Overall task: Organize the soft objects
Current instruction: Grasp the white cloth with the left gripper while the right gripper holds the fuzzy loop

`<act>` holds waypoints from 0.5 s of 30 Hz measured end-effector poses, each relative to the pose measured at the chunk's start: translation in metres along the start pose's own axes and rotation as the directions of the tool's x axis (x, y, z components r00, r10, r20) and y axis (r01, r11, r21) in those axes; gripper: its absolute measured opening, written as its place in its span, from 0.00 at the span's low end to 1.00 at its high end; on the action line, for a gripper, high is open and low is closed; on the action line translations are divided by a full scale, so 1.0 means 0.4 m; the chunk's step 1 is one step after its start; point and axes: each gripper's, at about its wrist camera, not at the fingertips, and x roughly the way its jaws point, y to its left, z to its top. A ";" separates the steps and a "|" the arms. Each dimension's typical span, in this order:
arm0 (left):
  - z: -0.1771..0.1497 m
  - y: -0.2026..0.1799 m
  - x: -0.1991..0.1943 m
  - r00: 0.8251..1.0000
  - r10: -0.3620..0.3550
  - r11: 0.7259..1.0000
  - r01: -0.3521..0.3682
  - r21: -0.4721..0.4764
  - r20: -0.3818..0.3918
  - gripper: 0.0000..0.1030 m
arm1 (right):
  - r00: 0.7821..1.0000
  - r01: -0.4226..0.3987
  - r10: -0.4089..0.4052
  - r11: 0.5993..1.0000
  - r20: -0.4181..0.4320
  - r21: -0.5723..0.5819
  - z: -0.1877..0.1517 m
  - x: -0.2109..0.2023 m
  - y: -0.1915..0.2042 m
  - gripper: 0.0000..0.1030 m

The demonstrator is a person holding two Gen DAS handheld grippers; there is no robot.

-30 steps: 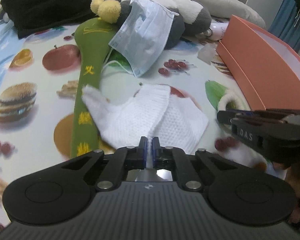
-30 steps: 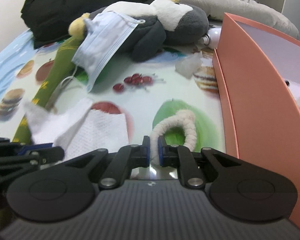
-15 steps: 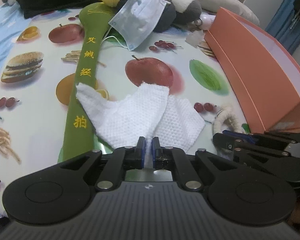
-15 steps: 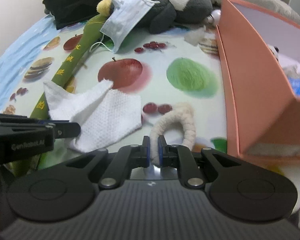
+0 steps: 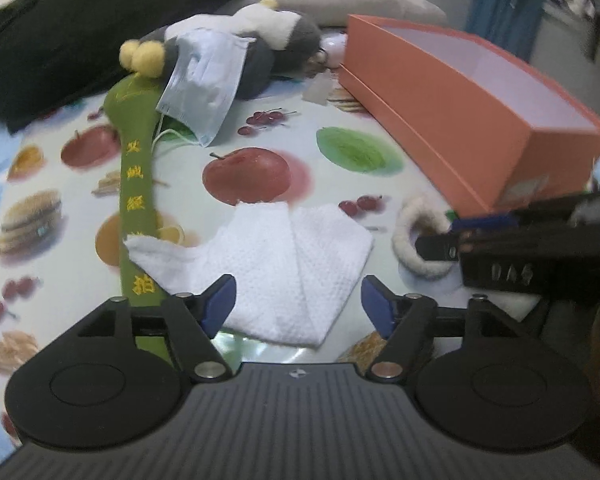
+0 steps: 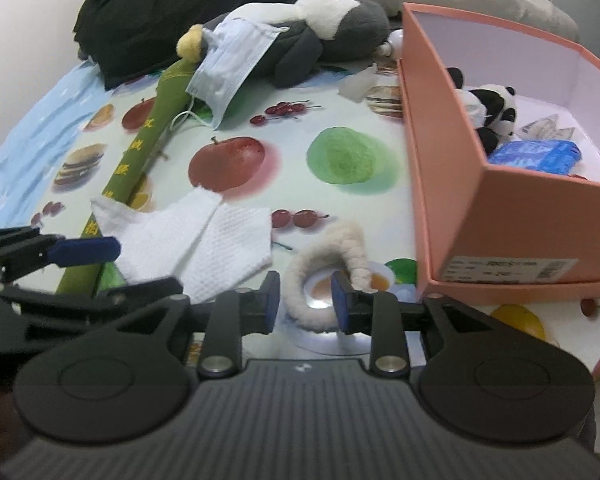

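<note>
Both hand-held grippers, left (image 5: pixel 298 304) & right (image 6: pixel 304 302), just released, over fruit-print tablecloth (image 6: pixel 324 120) w/ orange box (image 6: pixel 500 216).

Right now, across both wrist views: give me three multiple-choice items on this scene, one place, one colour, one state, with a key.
1. Where does the panda plush lie?
A. inside the orange box
B. on the white cloth
C. under the face mask

2. What colour is the long padded stick with yellow characters?
A. red
B. green
C. blue

3. How does the left claw stand?
A. shut on the white cloth
B. shut on the fluffy ring
C. open, pads apart either side of the cloth's near end

Key:
1 A, the panda shows over the box's wall in the right wrist view.
2 B, green fabric in both views.
3 C, its jaws have just been opening; the cloth lies flat between them, unpinched. The right claw has opened too, around the ring.
</note>
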 end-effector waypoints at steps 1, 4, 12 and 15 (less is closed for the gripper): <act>-0.004 -0.006 -0.001 1.000 0.009 0.999 -0.010 0.040 0.004 0.75 | 1.000 0.003 -0.003 1.000 0.003 0.009 -0.003 0.001 -0.004 0.55; -0.014 -0.027 0.003 0.999 0.031 0.986 -0.034 0.165 0.018 0.78 | 1.000 0.011 -0.011 0.999 0.001 0.039 -0.009 0.011 -0.014 0.67; -0.028 -0.041 0.073 0.998 0.065 0.957 -0.058 0.284 -0.014 0.79 | 0.999 0.032 -0.032 0.999 -0.001 0.023 -0.012 0.066 -0.017 0.67; -0.018 -0.030 0.086 0.999 0.039 0.965 -0.034 0.260 -0.015 0.79 | 0.999 0.045 -0.045 0.999 -0.002 -0.030 -0.013 0.081 -0.009 0.66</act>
